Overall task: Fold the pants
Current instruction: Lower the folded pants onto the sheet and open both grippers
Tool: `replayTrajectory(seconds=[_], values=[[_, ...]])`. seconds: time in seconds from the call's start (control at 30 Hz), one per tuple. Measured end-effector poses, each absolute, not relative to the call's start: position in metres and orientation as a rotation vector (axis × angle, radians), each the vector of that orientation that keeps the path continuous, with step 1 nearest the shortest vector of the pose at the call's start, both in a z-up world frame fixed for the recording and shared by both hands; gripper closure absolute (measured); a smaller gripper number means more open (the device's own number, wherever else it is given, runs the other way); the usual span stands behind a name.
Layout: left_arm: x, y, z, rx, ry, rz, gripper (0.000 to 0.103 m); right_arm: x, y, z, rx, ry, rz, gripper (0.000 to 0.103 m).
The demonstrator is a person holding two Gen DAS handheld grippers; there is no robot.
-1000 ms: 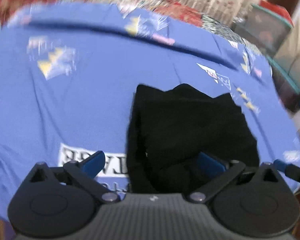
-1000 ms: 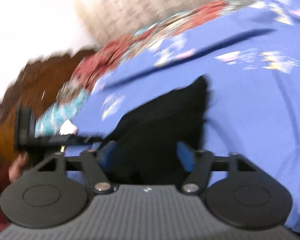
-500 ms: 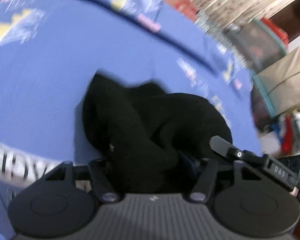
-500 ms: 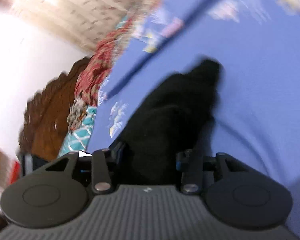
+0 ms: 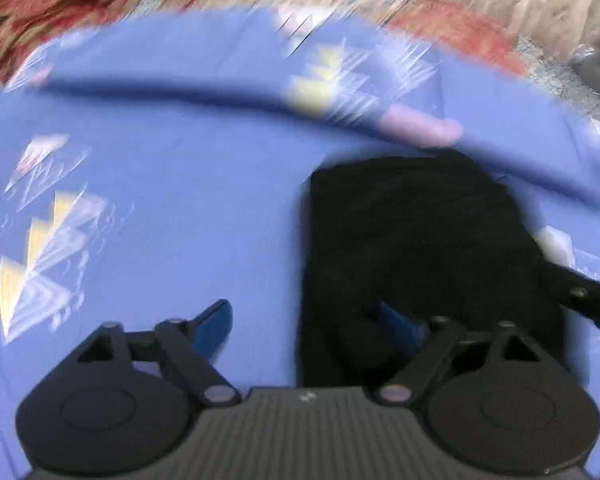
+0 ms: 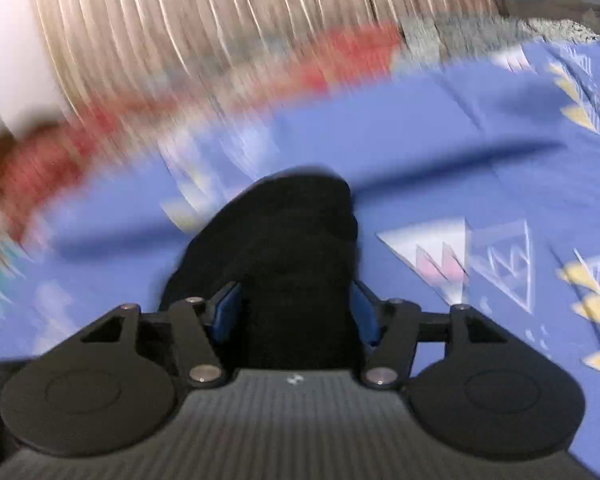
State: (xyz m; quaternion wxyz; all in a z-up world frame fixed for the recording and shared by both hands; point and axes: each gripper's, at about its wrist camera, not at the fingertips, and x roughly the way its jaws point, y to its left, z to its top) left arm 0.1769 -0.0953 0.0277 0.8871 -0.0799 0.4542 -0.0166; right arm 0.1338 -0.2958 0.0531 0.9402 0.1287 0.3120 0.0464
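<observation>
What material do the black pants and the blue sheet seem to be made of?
Pants: probably soft knit or fleece; matte black, no sheen, slumped in rounded folds. Sheet: likely thin woven cotton; smooth, matte blue, printed triangles, fine creases. Blur leaves both uncertain.

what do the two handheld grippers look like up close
Both match. The left gripper and right gripper each have a dark grey ribbed body with a small pale mark, two black round discs, black linkage arms on silver pivot pins, and blue finger pads. No cables or sleeves show.
</observation>
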Motion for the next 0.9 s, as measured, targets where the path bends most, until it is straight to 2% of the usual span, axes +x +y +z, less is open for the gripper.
replayTrajectory(seconds=[0.23, 0.4, 0.5, 0.57, 0.73, 0.9], values=[[0.104, -0.082, 0.06, -0.152, 0.813, -0.077, 0.016, 0.054, -0.32, 0.066, 0.35, 0.555, 0.142, 0.033], [0.061, -0.08, 0.073, -0.166, 0.878, -0.074, 0.015, 0.002, -0.326, 0.063, 0.388, 0.626, 0.168, 0.028], [0.027, -0.084, 0.078, -0.124, 0.902, -0.063, 0.012, -0.029, -0.315, 0.06, 0.387, 0.666, 0.174, 0.023], [0.001, -0.083, 0.08, -0.118, 0.897, -0.057, 0.003, -0.038, -0.311, 0.059, 0.39, 0.677, 0.176, 0.016], [-0.038, -0.088, 0.081, -0.073, 0.925, -0.056, 0.0, -0.078, -0.302, 0.049, 0.445, 0.778, 0.184, 0.015], [-0.067, -0.091, 0.082, -0.005, 0.908, -0.047, 0.0, -0.093, -0.306, 0.052, 0.498, 0.779, 0.174, 0.014]])
